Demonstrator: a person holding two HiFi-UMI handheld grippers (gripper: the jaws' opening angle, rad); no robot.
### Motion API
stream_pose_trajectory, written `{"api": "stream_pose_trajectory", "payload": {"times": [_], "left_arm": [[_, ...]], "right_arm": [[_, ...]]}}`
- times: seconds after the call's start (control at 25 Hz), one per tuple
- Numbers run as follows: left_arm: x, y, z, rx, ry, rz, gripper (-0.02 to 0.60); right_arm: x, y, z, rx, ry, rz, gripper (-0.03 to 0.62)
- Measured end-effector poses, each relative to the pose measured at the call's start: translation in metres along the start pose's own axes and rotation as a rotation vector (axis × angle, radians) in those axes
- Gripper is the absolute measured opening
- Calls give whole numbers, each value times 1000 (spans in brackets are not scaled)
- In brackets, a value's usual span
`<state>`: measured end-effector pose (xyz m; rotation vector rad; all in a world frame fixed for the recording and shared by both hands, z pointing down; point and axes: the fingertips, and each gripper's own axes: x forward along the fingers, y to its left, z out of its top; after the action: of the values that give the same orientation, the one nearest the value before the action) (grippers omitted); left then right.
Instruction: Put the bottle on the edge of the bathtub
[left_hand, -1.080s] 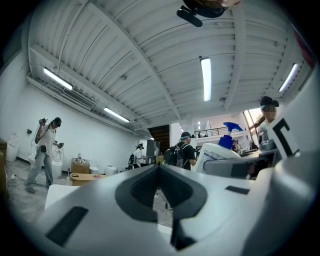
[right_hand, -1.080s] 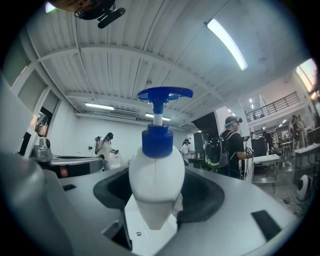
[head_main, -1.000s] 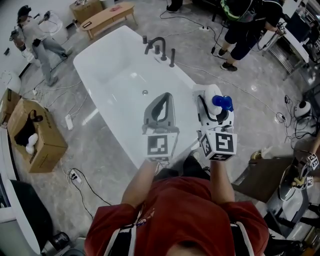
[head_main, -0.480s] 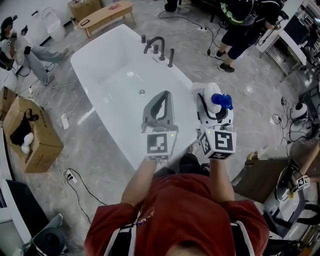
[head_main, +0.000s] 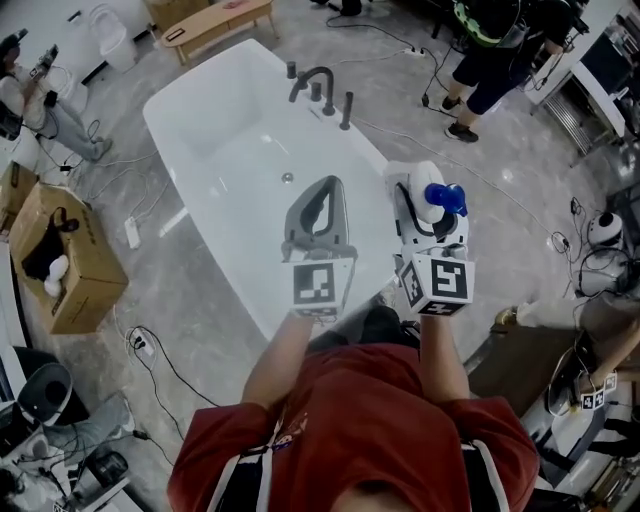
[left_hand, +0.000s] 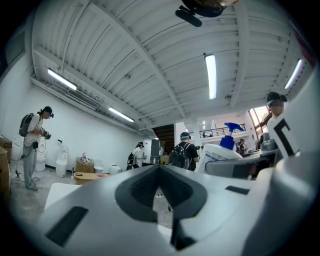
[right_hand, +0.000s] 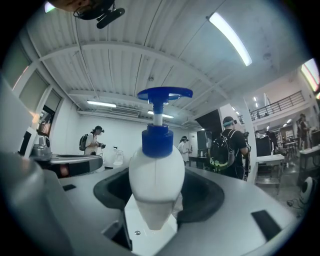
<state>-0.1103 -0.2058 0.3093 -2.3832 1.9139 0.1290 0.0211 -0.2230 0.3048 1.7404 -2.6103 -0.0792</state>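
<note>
Since a second ago the person (head_main: 40, 95) at the far left has slid toward the head view's edge and the wooden bench (head_main: 215, 22) at the top is now partly cut off, while both grippers show at the same spot; the left gripper (head_main: 325, 190) has its jaws pressed together with nothing between them; the right gripper (head_main: 420, 205) pinches the white bottle (right_hand: 156, 172) (blue pump head on top) by its body, upright, in the air over the near right side of the bathtub (head_main: 240, 140), just beside the left gripper; the bottle is not set on the rim.
</note>
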Motion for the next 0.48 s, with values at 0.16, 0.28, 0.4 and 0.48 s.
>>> {"api": "stream_pose_trajectory", "payload": {"times": [0.16, 0.28, 0.4, 0.48], "left_arm": [[15, -6, 2, -18, -9, 38, 15], [26, -8, 1, -3, -19, 76, 15], [45, -14, 0, -26, -17, 126, 15], [58, -19, -1, -26, -19, 152, 15]], "right_arm": [[16, -16, -8, 17, 7, 25, 270], [31, -26, -13, 30, 11, 64, 270], [48, -44, -21, 40, 24, 103, 270], [60, -55, -25, 44, 35, 127, 270]]}}
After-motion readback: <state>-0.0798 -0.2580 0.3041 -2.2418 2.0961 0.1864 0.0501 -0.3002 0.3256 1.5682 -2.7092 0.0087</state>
